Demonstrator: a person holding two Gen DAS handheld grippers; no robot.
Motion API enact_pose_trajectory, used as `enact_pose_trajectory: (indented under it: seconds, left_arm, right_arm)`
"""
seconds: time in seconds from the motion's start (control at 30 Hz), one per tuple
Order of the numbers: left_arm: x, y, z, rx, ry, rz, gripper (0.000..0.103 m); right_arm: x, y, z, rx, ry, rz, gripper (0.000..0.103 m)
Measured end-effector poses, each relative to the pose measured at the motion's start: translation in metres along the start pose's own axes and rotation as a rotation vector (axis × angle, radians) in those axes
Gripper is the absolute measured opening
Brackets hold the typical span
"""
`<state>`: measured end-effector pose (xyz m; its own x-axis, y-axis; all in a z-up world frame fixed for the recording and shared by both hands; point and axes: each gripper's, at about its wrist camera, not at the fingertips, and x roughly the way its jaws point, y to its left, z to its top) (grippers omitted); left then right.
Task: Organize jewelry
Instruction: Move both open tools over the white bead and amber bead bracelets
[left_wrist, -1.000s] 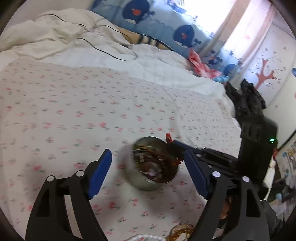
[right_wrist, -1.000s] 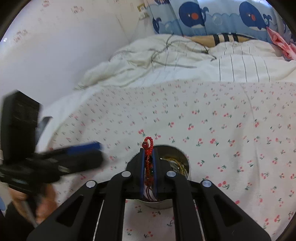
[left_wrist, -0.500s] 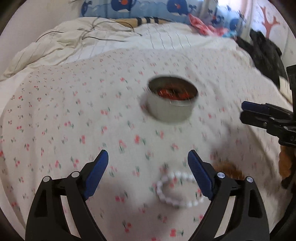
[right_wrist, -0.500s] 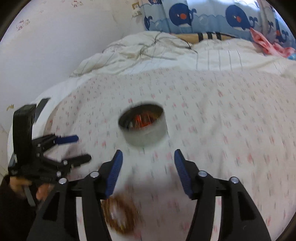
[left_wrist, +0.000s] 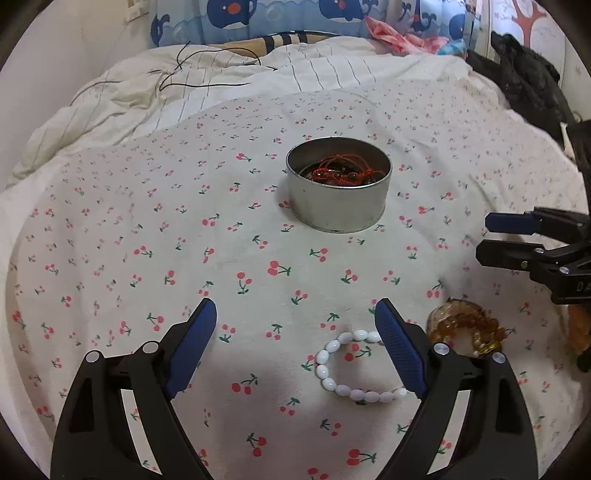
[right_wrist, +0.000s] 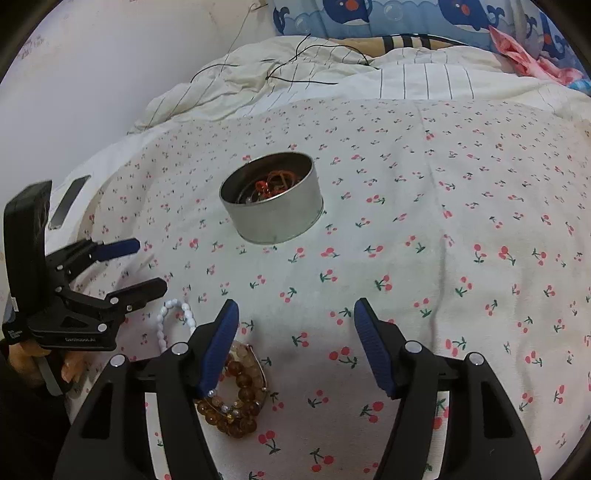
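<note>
Readable text is sparse. Left gripper (right_wrist: 136, 266) body, seen from the right wrist camera: small white brand print on its lower black bar, looks like "GenRobot.AI", partly blurred. Right gripper (left_wrist: 491, 238) body, seen from the left wrist camera: white letters "DA", cut off at frame edge. Nothing else legible.

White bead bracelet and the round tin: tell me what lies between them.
Only bare cherry-print sheet between the white bead bracelet and the tin, clearest in the left wrist view.

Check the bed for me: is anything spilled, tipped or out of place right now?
Nothing spilled. The tin stands upright with red cord inside. Only the white bead bracelet and amber bead bracelets lie loose on the sheet, not yet put away.
</note>
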<state>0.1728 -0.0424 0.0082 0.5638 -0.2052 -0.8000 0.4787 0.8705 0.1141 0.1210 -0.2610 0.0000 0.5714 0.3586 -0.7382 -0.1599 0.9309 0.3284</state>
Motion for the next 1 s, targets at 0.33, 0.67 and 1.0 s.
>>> enact_pose_trajectory:
  seconds: [0.33, 0.67, 1.0]
  left_arm:
    - [-0.001, -0.006, 0.000, 0.043, -0.009, 0.039, 0.085]
    - [-0.001, -0.012, 0.000, 0.074, -0.014, 0.056, 0.086]
    - [-0.002, -0.015, -0.002, 0.097, -0.015, 0.059, 0.087]
  right_arm:
    - [0.005, -0.001, -0.003, -0.006, 0.020, -0.009, 0.065]
    - [0.007, -0.001, -0.004, -0.008, 0.031, -0.009, 0.066]
    - [0.008, 0.001, -0.005, -0.029, 0.053, 0.006, 0.067]
